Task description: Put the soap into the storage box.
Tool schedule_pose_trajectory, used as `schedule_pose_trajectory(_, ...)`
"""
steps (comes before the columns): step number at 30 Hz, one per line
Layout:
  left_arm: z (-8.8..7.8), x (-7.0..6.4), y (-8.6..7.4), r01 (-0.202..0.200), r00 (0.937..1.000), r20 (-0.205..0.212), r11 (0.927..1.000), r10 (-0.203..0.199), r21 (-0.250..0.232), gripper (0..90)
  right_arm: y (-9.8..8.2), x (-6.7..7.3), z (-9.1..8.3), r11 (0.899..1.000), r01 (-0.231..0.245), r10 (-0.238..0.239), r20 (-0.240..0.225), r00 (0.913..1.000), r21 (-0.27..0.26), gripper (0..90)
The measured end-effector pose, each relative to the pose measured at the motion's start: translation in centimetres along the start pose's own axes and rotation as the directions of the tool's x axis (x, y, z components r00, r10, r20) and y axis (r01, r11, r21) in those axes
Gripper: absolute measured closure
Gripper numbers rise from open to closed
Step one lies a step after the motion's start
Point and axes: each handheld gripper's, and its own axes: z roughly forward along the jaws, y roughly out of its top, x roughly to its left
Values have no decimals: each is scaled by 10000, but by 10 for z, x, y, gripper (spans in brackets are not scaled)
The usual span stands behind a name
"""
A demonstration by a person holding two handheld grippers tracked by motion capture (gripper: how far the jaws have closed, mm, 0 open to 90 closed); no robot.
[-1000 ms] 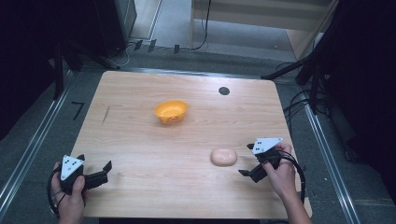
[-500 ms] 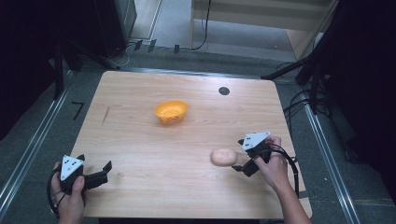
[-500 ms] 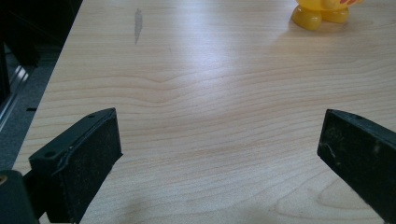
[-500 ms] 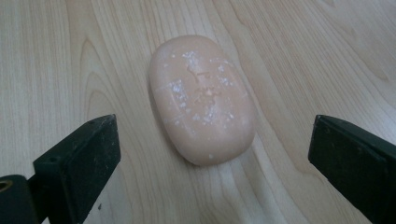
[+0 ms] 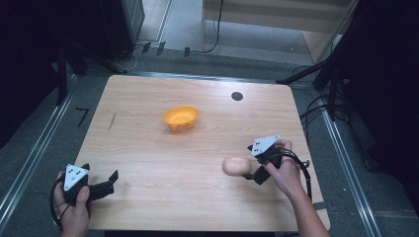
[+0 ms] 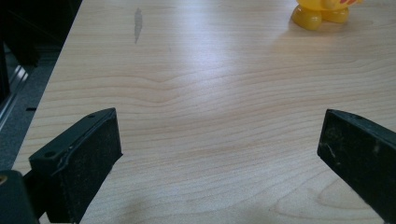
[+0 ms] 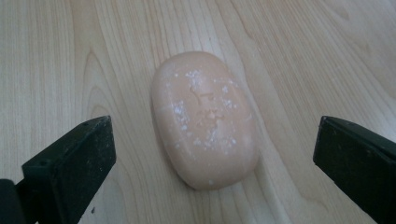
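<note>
At the near left corner of the wooden surface (image 5: 148, 148), the left gripper (image 5: 111, 181) sits in the person's left hand (image 5: 74, 212) with its jaws spread wide and nothing between them; the left gripper view shows only bare wood grain in that gap, a dark streak (image 6: 138, 23) farther off, and the yellow feet of the bowl at the top edge. Near the right edge, the right gripper (image 5: 251, 164) is held in the right hand (image 5: 284, 173), its jaws also wide apart and gripping nothing, set on either side of the bar of soap (image 5: 236, 166) without touching it. The soap lies flat in the near right part of the surface. In the high view its long axis runs roughly left to right; the right gripper view looks along that axis, so the bar points away from the camera, tilted slightly, and that view also reveals white flecks and a faint stamped mark on its peach top. Open wood surrounds the soap on all sides. Farther off, near the middle, stands the orange bowl (image 5: 181, 117), well apart from the soap. A round black grommet (image 5: 237, 96) lies toward the far edge.
</note>
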Motion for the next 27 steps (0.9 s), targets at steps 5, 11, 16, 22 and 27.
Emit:
schedule_pose_trajectory(5,0,0,0,3,10000,-16,10000,-3,-16,0,6,0,10,9962,327,-306,-260,9992,812,0)
schedule_pose_trajectory(11,0,0,0,-1,10000,-19,10000,1,-20,0,11,-2,11,9963,406,-362,-583,9976,758,0)
schedule_pose_trajectory(16,0,0,0,7,10000,-17,10000,-7,-15,0,10,-5,18,9924,328,-227,-852,9961,1189,0)
schedule_pose_trajectory(22,0,0,0,-15,10000,-46,10000,15,51,0,8,-10,26,9929,422,-268,-1368,9902,1111,0)
schedule_pose_trajectory(27,0,0,0,3,10000,-62,10000,-2,49,0,6,-14,32,9909,322,-166,-1183,9928,1310,16)
